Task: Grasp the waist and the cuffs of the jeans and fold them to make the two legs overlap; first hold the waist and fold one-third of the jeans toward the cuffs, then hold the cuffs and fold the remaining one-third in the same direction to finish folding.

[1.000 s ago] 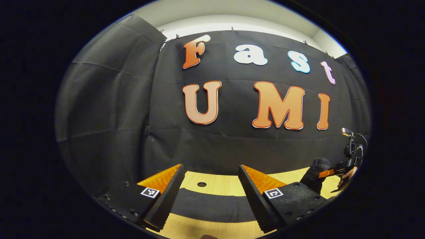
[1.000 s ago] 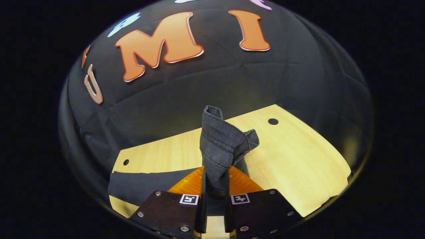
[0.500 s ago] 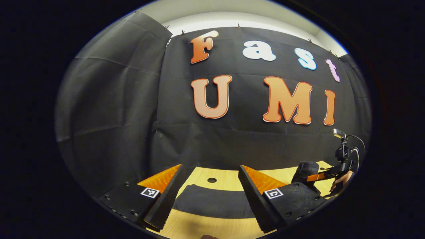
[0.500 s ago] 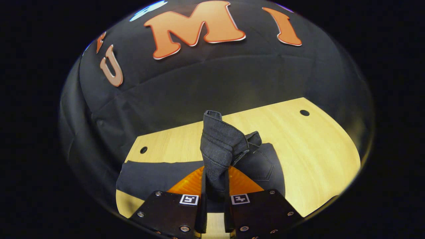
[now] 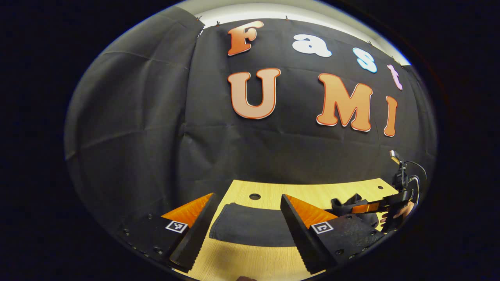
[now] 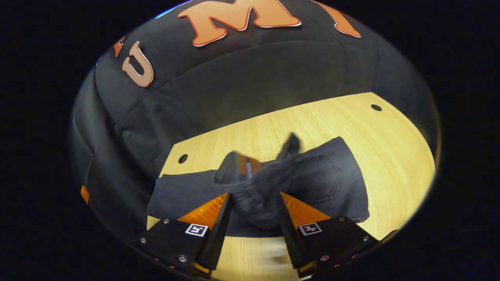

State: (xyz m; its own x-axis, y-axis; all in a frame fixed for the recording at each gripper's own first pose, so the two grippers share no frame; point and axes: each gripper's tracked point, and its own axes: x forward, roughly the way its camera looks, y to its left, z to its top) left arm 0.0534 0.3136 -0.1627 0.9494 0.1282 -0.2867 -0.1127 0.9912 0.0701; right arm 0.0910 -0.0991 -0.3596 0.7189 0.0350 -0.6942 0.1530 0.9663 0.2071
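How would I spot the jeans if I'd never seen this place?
Find the light wooden table that stands against the black cloth wall. The jeans lie on it, a long dark denim strip in front of the right gripper, whose fingers stand open. A stitched back pocket shows at their wider end; nothing else on the table is cloth.

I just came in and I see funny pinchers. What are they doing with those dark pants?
A person is folding dark jeans on a wooden table with a gripper in each hand. The right gripper is open over the waist end, and a bunched bit of denim sits blurred between its fingers, so it seems to be letting go. The left gripper is open too, above the other end of the jeans.
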